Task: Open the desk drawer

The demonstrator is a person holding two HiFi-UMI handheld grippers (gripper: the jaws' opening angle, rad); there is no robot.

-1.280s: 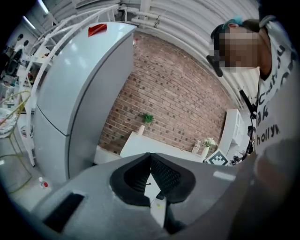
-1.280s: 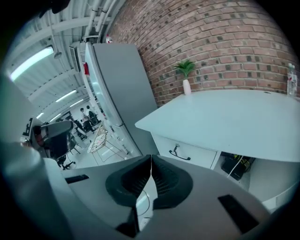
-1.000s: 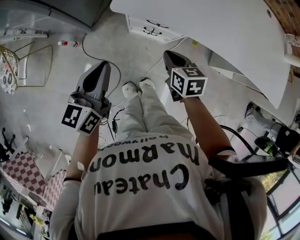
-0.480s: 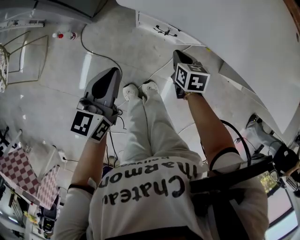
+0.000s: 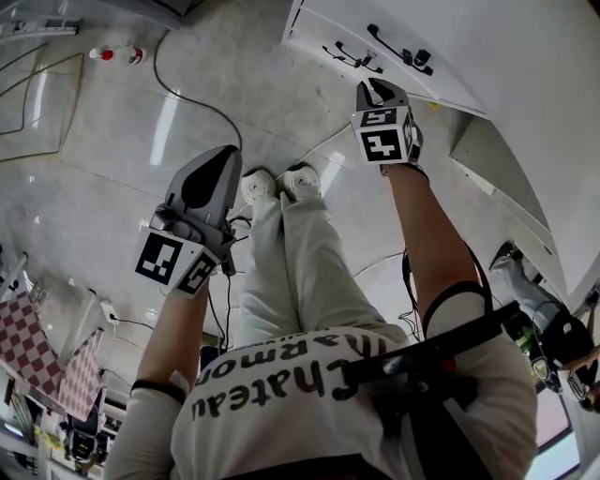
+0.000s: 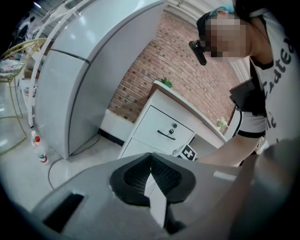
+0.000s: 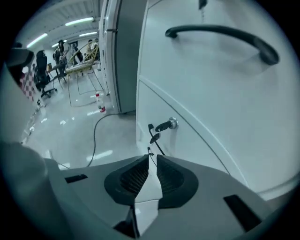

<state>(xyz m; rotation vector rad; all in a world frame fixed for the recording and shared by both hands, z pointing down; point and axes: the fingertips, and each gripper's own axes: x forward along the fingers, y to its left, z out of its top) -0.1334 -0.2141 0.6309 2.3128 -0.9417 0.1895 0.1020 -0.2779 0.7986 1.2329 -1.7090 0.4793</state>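
Note:
A white drawer unit (image 5: 328, 28) stands under the desk, with black bar handles (image 5: 398, 47) on its shut fronts. In the right gripper view the upper handle (image 7: 220, 35) arches close above, and a key sits in the lower front's lock (image 7: 171, 124). My right gripper (image 5: 375, 89) hovers just short of the drawer fronts, its jaws a narrow slit apart and empty. My left gripper (image 5: 217, 159) hangs lower left above the floor, shut and empty. From it I see the drawer unit (image 6: 157, 129) and the right gripper's marker cube (image 6: 188, 153).
The person's shoes (image 5: 279, 181) stand on the grey floor before the unit. A black cable (image 5: 187, 89) snakes across the floor from a tall grey cabinet (image 6: 65, 89). Two small bottles (image 5: 117, 54) stand near it. Checked cushions (image 5: 37, 352) lie at the lower left.
The right gripper has reached forward toward the drawer fronts, which now show more fully with their handles. The left gripper has stayed low at the left.

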